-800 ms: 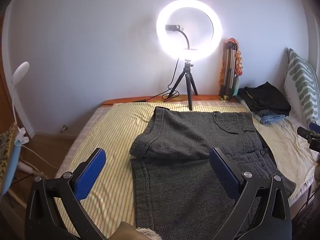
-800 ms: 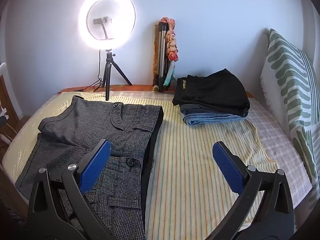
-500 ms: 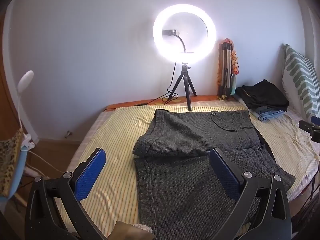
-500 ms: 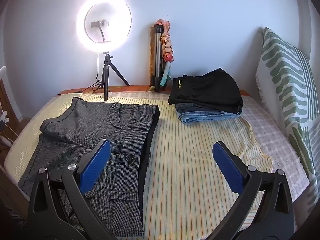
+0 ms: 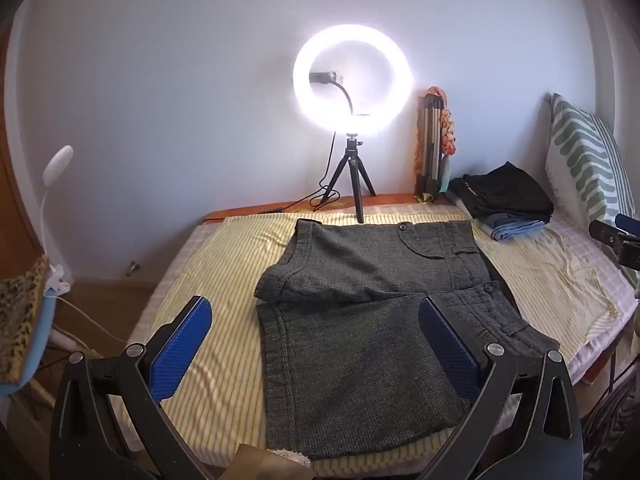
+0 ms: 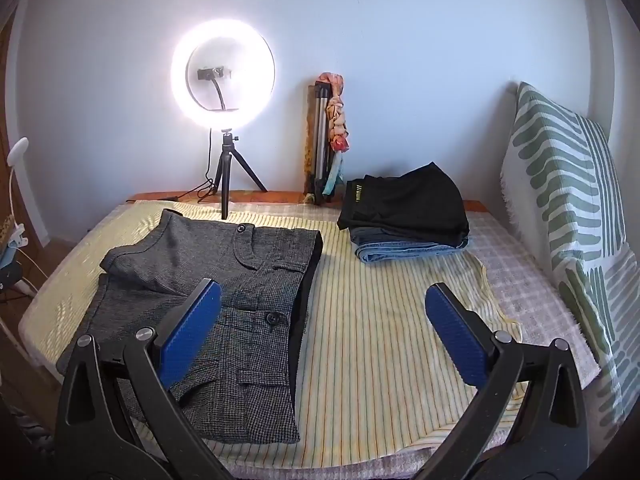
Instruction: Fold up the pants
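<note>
Grey checked short pants [image 5: 360, 320] lie flat on the striped yellow sheet [image 5: 224, 264] of a bed, one leg partly folded over. They also show in the right wrist view [image 6: 240, 296], waistband towards the right. My left gripper [image 5: 316, 344] is open and empty, held above the near edge of the pants. My right gripper [image 6: 324, 332] is open and empty, above the sheet just right of the waistband. The right gripper's tip also shows at the right edge of the left wrist view [image 5: 616, 236].
A stack of folded black and blue clothes [image 6: 408, 216] sits at the back right of the bed. A lit ring light on a tripod [image 6: 223, 80] stands at the back. A folded tripod with a scarf [image 6: 328, 140] leans on the wall. A green patterned pillow [image 6: 568, 208] stands right.
Both grippers have drawn back and up from the bed, so the pants and stack look farther away. Both stay open. The pants have not moved.
</note>
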`<act>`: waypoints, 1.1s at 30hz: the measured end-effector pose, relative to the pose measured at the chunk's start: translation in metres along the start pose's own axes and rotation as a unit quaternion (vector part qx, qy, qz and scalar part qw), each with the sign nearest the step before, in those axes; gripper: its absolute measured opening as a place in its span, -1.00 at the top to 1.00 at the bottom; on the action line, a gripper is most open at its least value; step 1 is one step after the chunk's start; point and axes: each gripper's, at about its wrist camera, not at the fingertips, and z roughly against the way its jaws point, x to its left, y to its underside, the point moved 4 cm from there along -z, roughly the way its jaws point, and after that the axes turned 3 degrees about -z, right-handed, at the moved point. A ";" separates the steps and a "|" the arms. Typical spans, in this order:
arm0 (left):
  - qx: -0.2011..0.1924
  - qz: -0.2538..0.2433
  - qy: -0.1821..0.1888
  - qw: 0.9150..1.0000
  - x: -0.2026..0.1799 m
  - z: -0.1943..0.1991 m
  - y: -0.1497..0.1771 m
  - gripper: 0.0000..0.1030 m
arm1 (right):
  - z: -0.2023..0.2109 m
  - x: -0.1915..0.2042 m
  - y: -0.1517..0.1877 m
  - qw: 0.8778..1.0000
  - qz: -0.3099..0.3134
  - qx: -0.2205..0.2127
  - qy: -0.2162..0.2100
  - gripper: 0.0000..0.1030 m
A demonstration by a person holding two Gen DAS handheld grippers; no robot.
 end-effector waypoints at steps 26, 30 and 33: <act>-0.013 0.009 -0.002 1.000 -0.003 0.012 -0.008 -1.00 | 0.005 0.006 0.007 1.000 0.002 -0.002 -0.004 -1.00; -0.013 0.009 -0.002 1.000 -0.005 0.012 -0.009 -0.99 | 0.004 0.005 0.008 1.000 0.002 -0.001 -0.004 -1.00; -0.011 0.009 0.001 1.000 -0.007 0.011 -0.011 -0.99 | 0.004 0.006 0.008 1.000 0.003 -0.002 -0.004 -1.00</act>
